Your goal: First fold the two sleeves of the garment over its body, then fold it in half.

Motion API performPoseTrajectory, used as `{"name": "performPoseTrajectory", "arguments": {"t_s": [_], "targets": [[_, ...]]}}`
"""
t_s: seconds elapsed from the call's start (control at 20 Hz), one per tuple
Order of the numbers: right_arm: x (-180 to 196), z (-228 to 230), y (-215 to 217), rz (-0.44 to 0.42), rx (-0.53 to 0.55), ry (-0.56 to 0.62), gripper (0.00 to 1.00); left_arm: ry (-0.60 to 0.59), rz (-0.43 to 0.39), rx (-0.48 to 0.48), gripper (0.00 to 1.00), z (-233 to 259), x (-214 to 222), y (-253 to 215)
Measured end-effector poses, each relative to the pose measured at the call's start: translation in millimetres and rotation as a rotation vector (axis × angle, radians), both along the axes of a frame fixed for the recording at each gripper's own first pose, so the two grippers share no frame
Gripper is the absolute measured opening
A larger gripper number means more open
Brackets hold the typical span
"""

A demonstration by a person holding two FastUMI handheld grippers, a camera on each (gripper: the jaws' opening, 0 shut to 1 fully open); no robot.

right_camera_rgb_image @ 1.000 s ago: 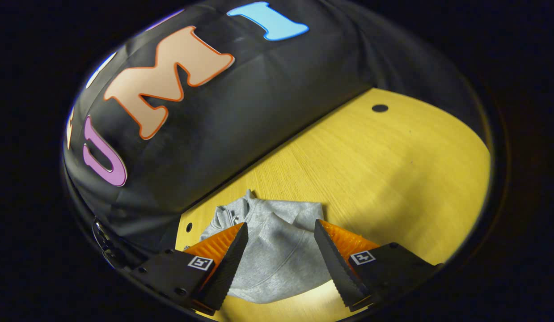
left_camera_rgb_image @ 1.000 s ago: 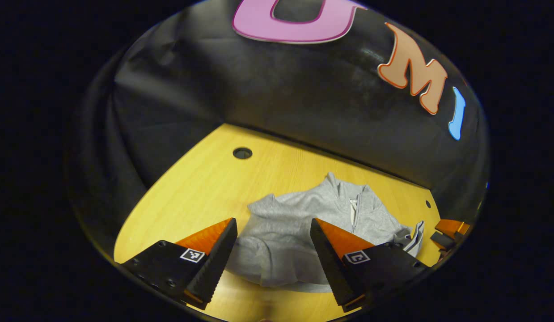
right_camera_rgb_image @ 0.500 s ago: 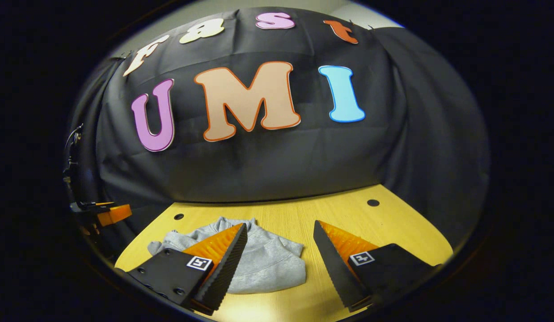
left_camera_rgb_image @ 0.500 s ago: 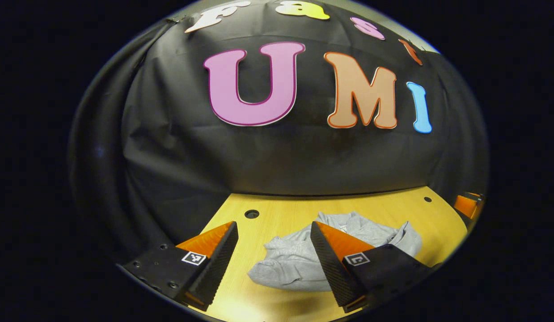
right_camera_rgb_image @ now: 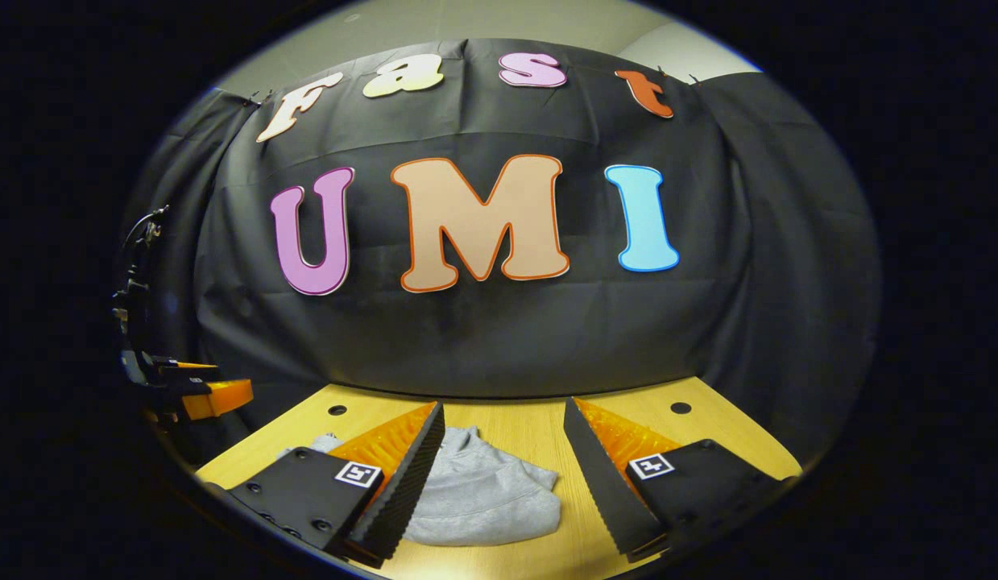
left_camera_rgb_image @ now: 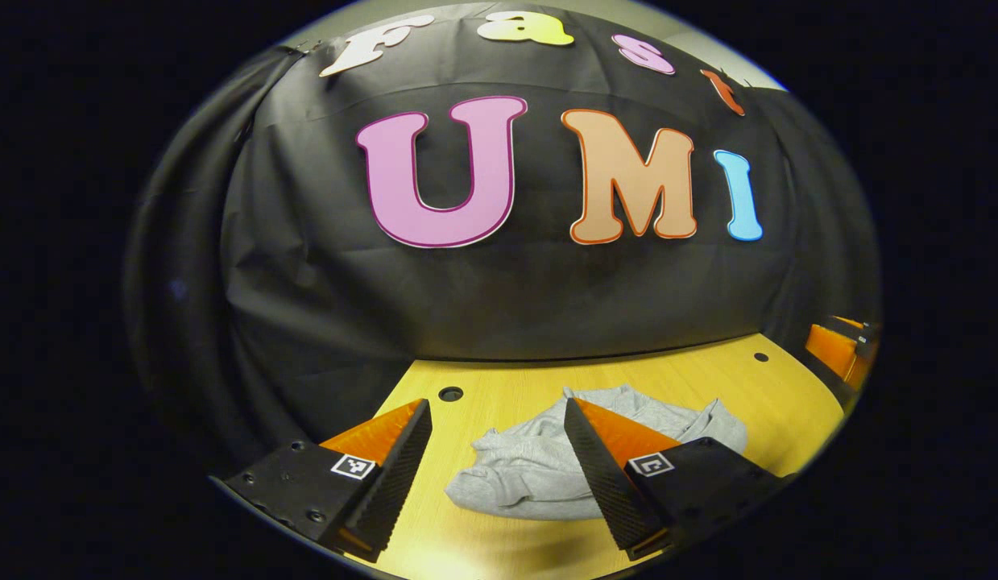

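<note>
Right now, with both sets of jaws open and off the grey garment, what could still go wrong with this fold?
1. The grey garment lies bunched and wrinkled on the table, so the loose bundle might spring apart.
2. A flap sticks up at its far corner, which may flop open.
3. The left gripper and right gripper sit close; a stray move could snag it.

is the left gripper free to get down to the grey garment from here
Probably yes. The left gripper is open with the grey garment lying bundled on the wooden table just ahead, nothing standing between them; the right gripper sits off to the side.
</note>
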State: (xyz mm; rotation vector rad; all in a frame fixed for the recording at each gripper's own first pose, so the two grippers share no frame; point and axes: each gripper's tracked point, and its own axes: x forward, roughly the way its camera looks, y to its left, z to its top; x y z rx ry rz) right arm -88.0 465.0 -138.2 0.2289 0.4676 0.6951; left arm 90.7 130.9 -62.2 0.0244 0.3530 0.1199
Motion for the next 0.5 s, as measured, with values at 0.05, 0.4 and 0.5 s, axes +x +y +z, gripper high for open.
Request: {"name": "performPoseTrajectory", "arguments": {"t_s": [0.05,0.4,0.5], "targets": [[-3,1,1,0.010,0.002,-0.007,0.96,-0.006,0.010,-0.005,0.98,1,-3,1],[-19,-8,6,0.058,-0.010,0.034,0.96,-0.009,0.059,-0.013,0.97,2,-18,20],[-18,-10,4,0.048,-0.007,0.044,0.96,-0.002,0.056,-0.003,0.98,1,-20,20]]}}
